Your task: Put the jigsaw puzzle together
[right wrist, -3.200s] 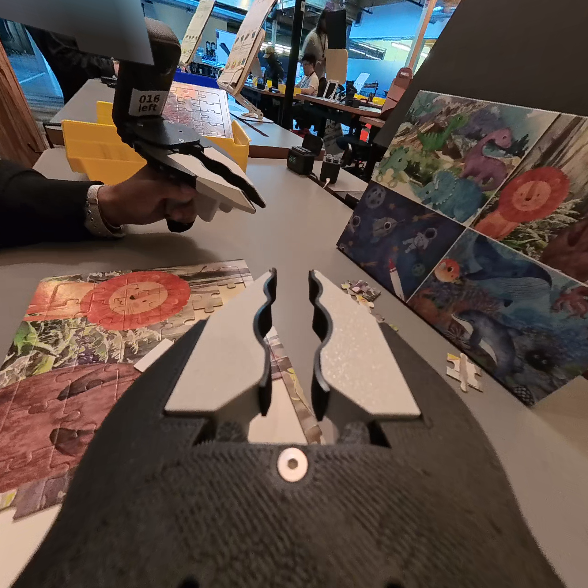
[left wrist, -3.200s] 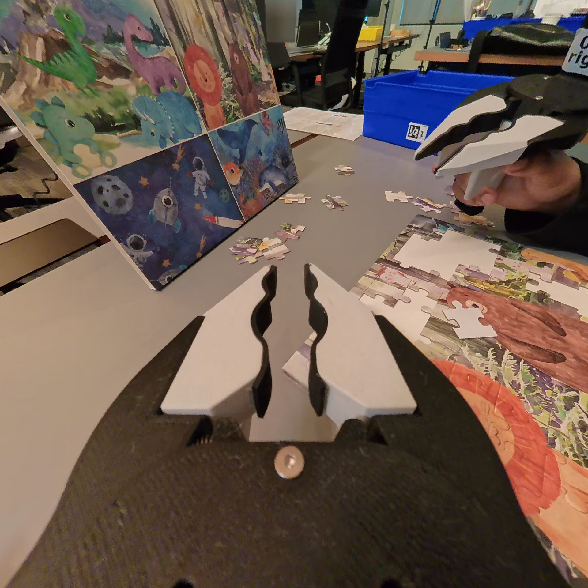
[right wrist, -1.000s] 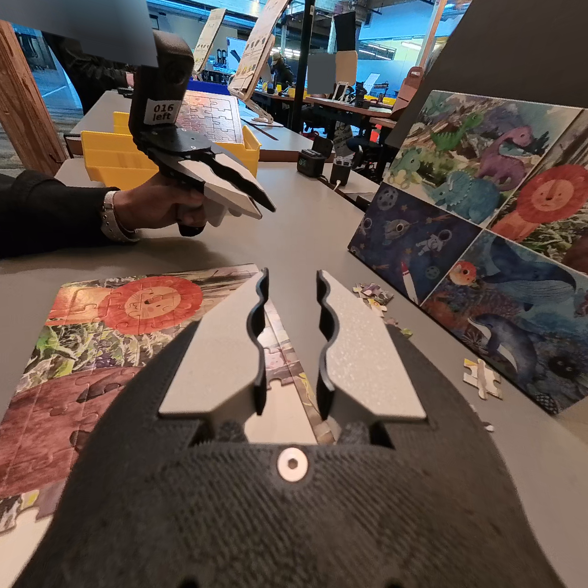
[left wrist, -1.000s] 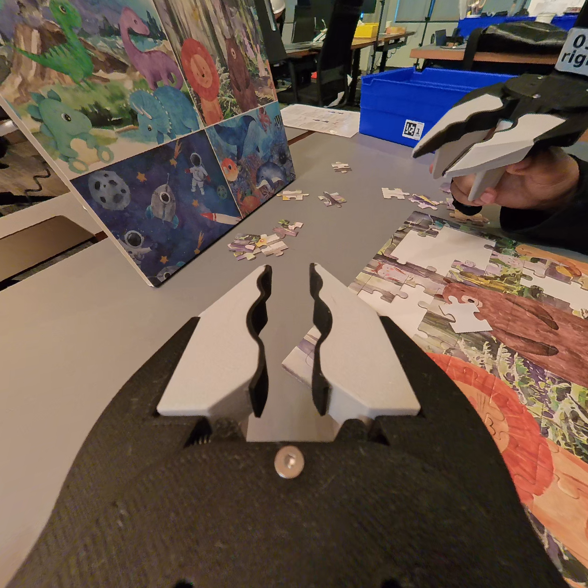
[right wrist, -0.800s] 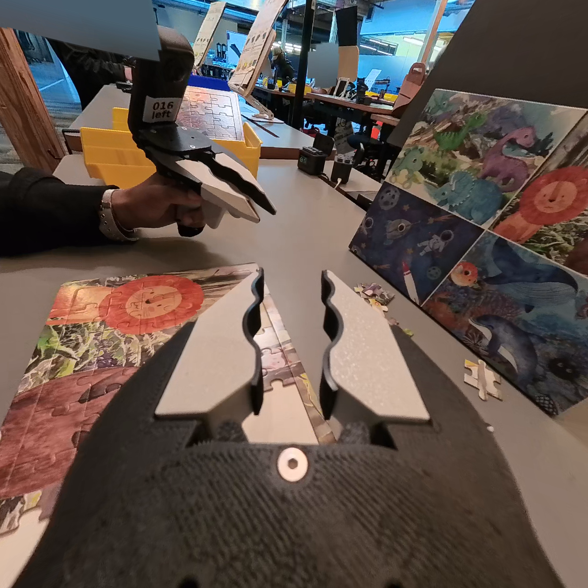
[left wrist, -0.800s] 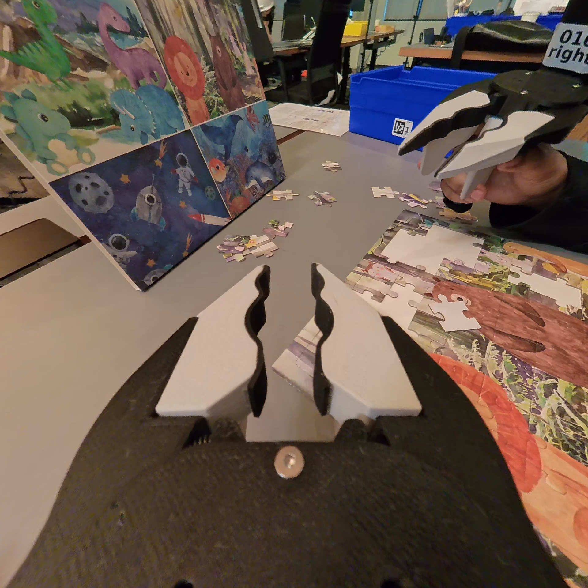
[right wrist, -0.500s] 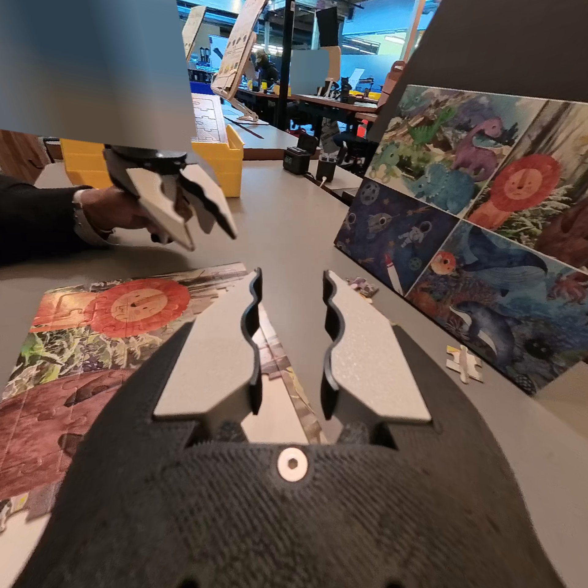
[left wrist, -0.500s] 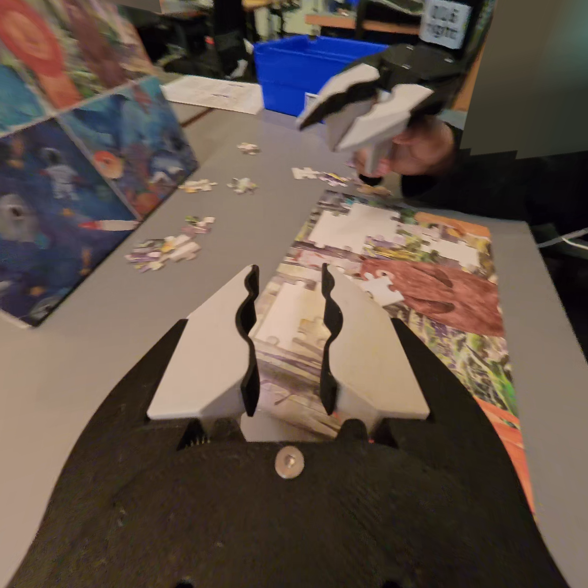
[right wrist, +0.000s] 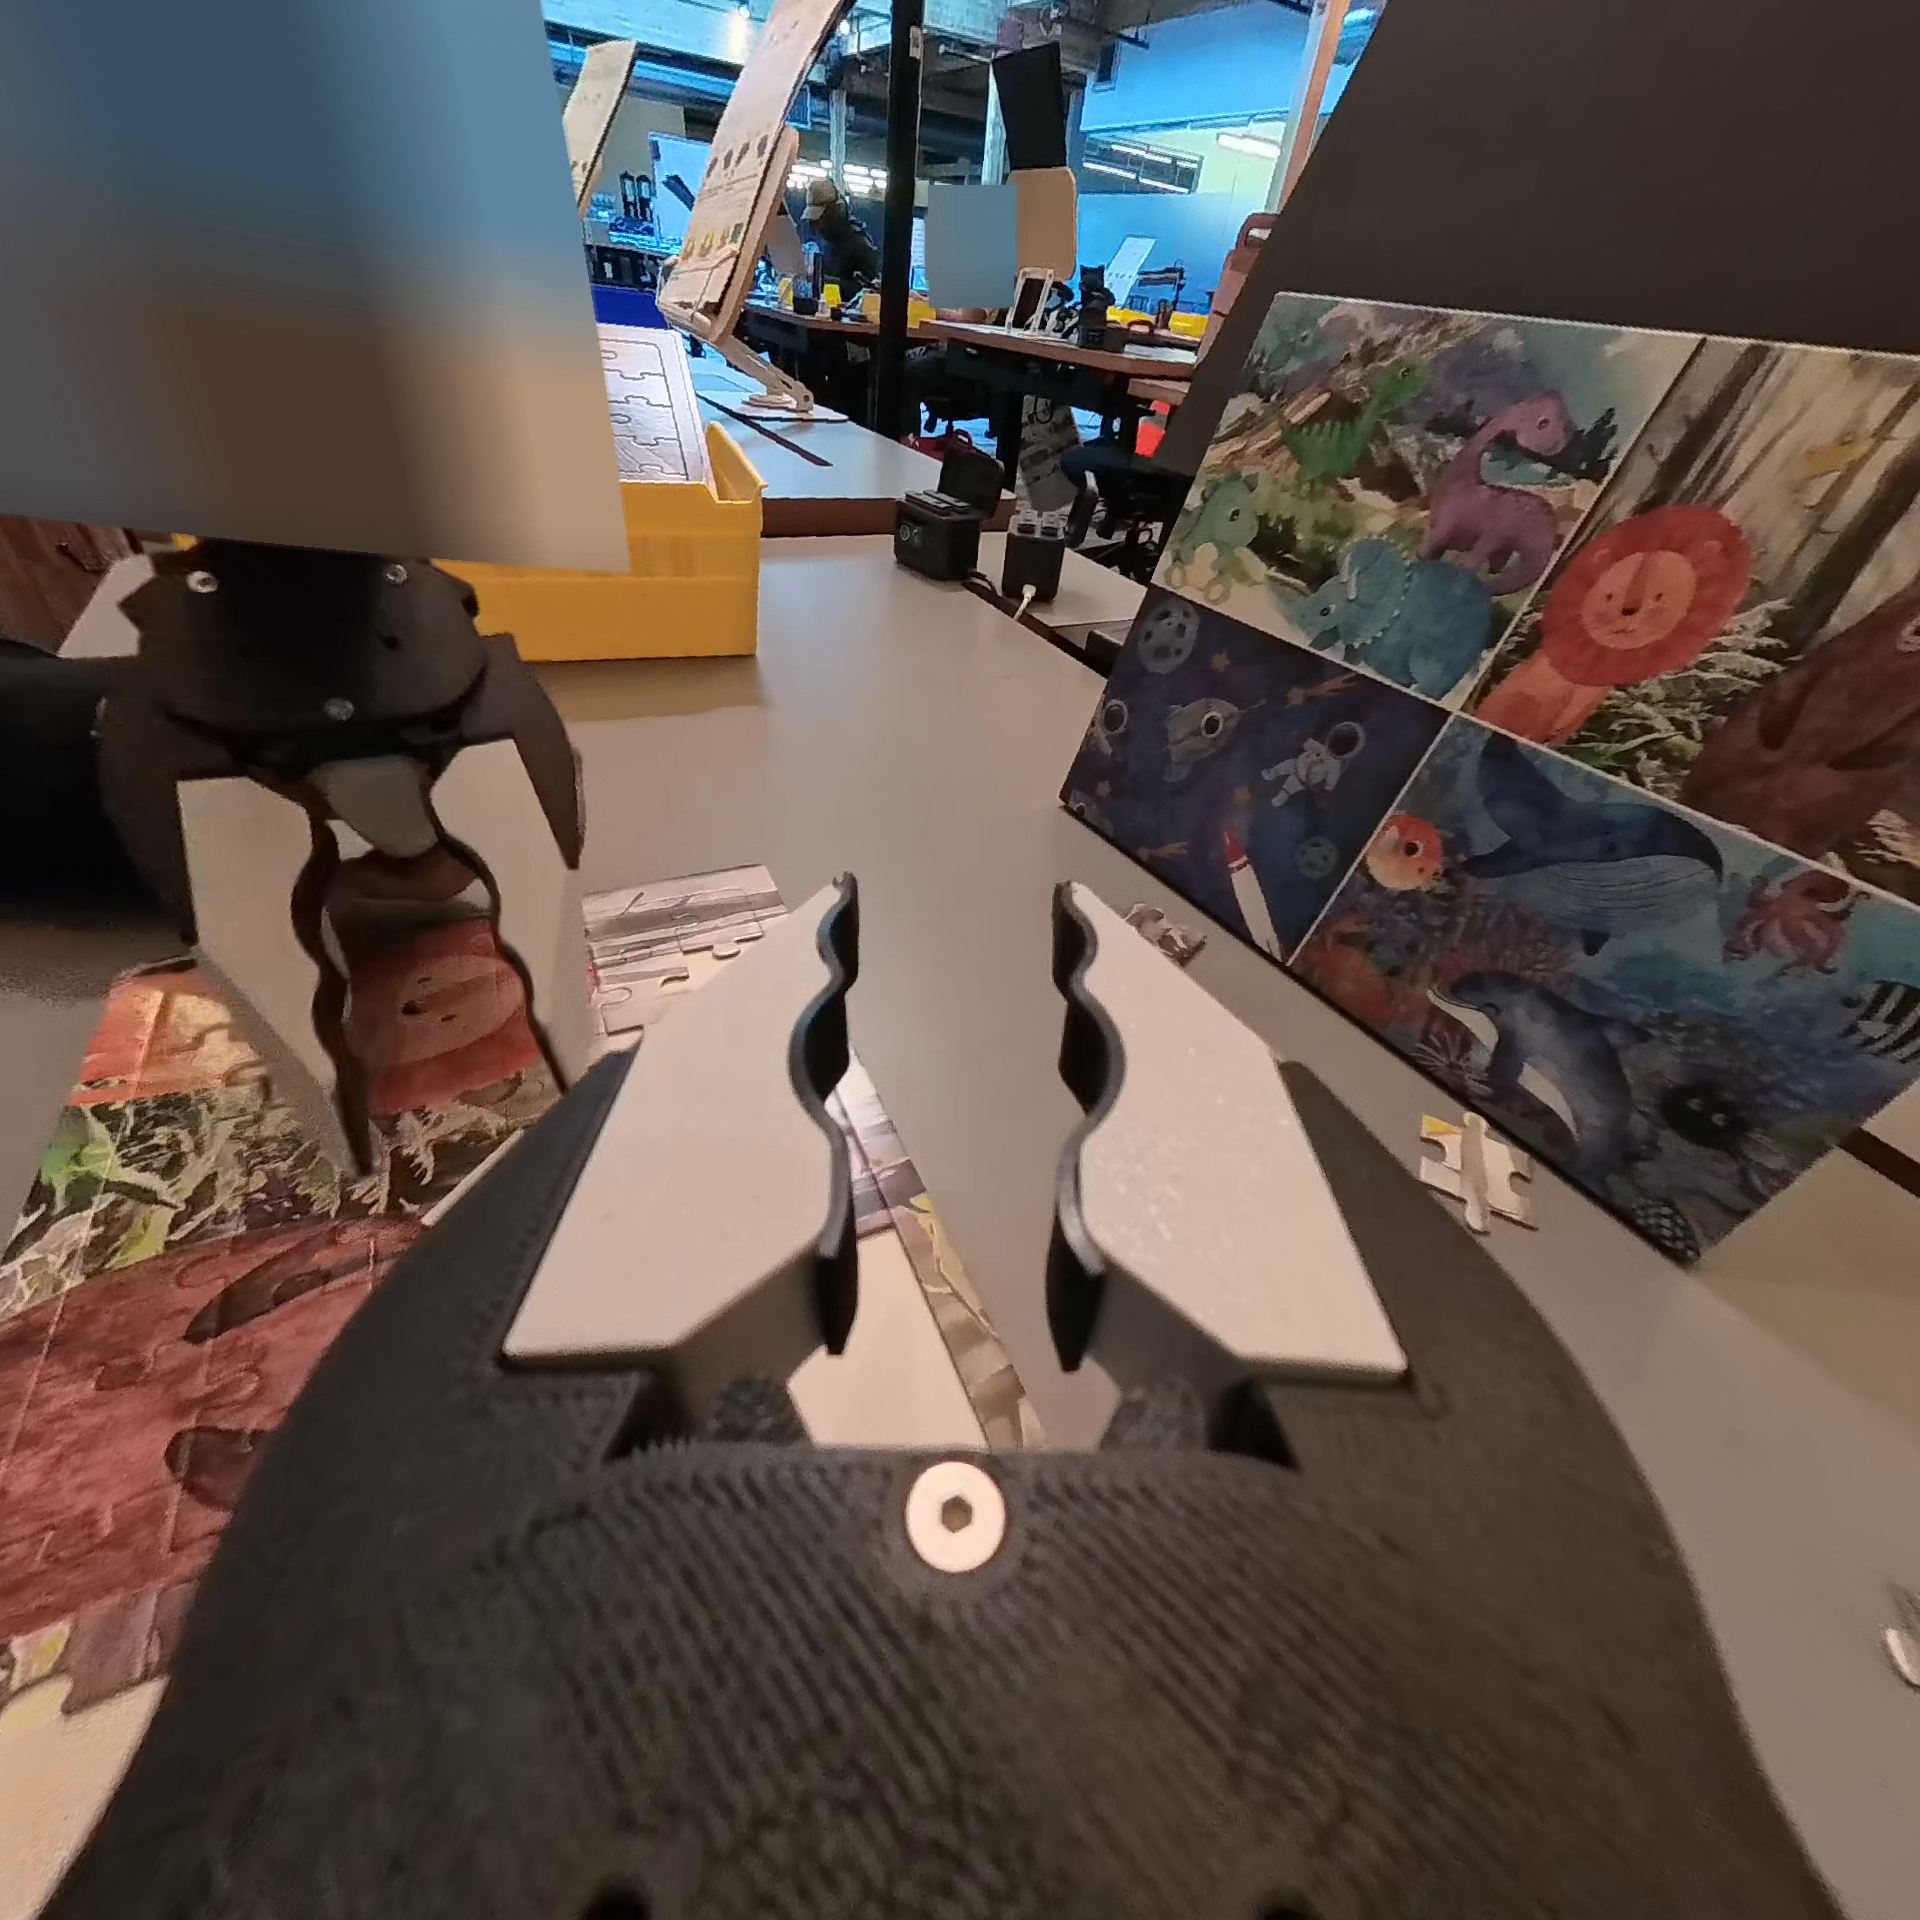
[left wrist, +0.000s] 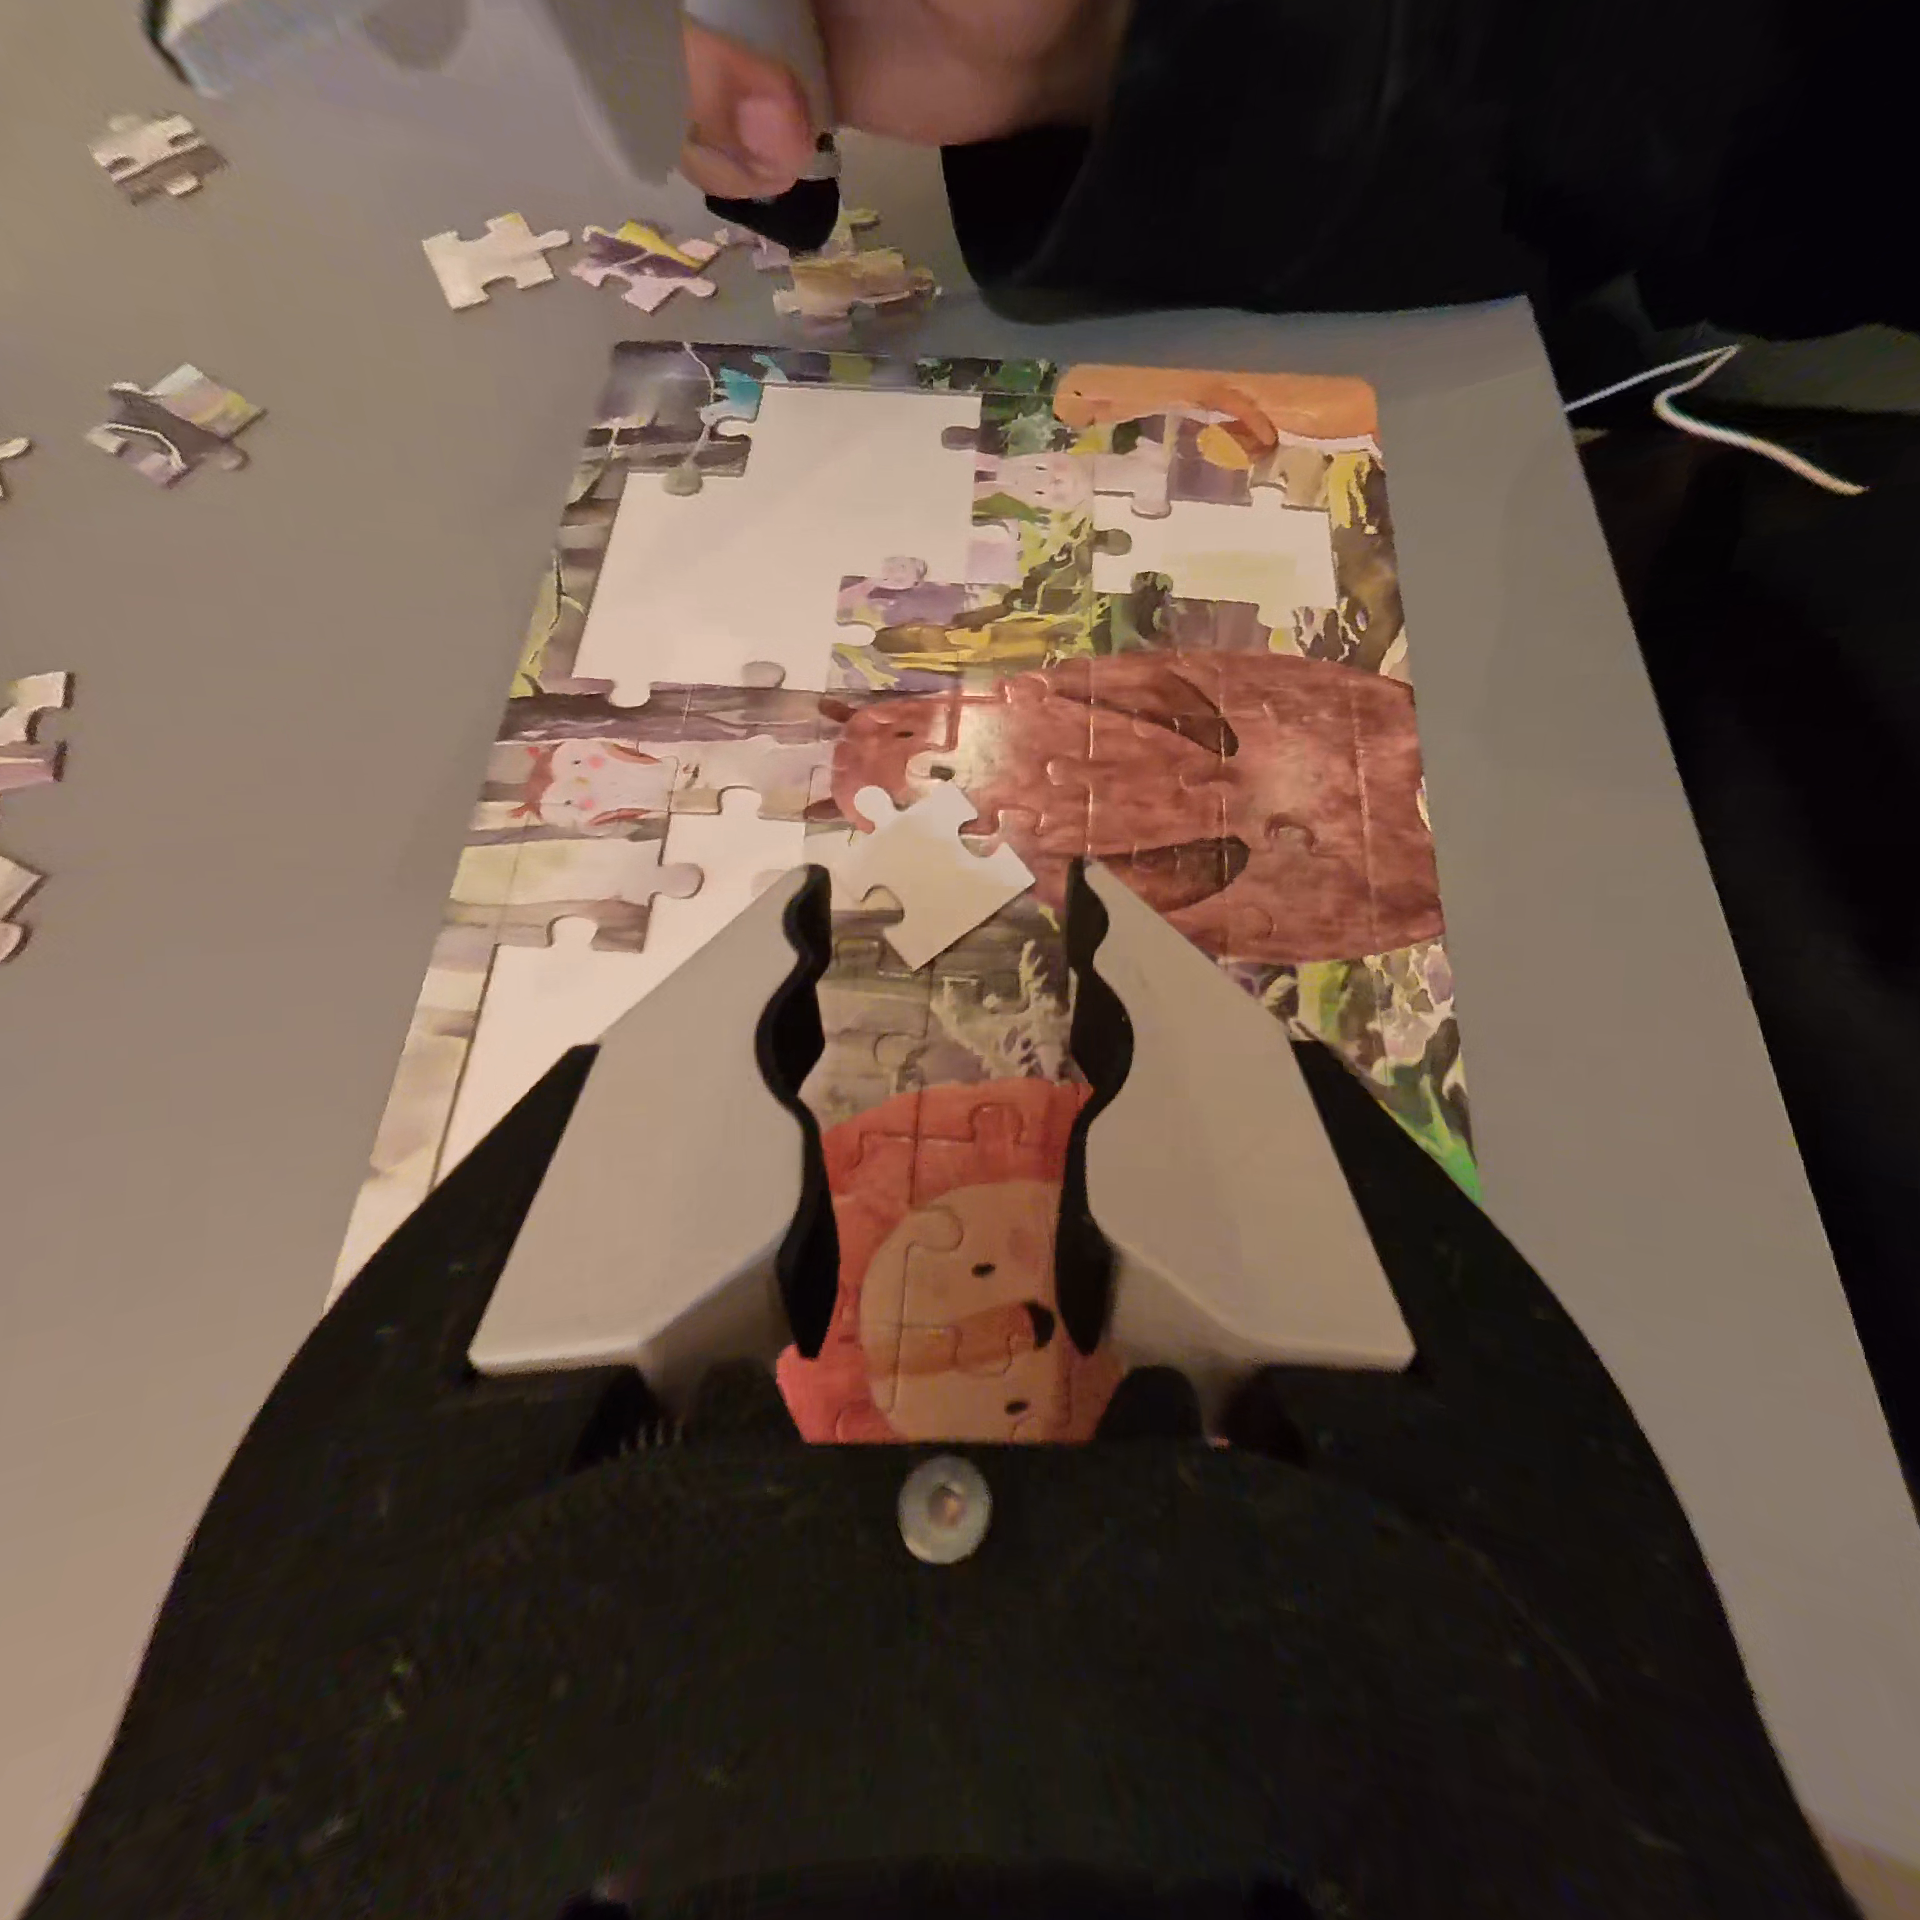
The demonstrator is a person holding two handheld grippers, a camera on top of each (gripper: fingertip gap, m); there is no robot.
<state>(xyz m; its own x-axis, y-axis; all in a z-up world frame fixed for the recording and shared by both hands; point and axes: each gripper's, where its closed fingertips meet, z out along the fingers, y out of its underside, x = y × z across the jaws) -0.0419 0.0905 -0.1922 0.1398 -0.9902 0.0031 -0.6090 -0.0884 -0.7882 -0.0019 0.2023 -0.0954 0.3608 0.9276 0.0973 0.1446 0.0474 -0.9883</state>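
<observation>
The partly built jigsaw [left wrist: 1143, 748] lies flat on the grey table, with a lion, a brown bear and several white gaps. A white face-down piece [left wrist: 940, 873] lies loose on it by the bear. My left gripper [left wrist: 948, 894] is open and empty, pointing down over the lion, with its tips just short of that piece. It also shows in the right wrist view [right wrist: 454, 1122], open above the lion. My right gripper [right wrist: 956, 904] is open and empty, above the far edge of the jigsaw [right wrist: 156, 1351].
Loose pieces [left wrist: 494, 260] lie on the table beyond the puzzle, and one [right wrist: 1475, 1184] lies by the propped picture board [right wrist: 1507, 727]. A yellow bin [right wrist: 644, 592] stands behind. A hand and a dark sleeve [left wrist: 1351, 156] are at the puzzle's far end. The table edge [left wrist: 1662, 727] runs close on the right. To the partly built jigsaw [left wrist: 1143, 748]: left tips about 5 cm, right tips about 15 cm.
My left gripper swung from beside the puzzle to above it, tilted down and opened wider. My right gripper opened a little wider and stayed roughly where it was.
</observation>
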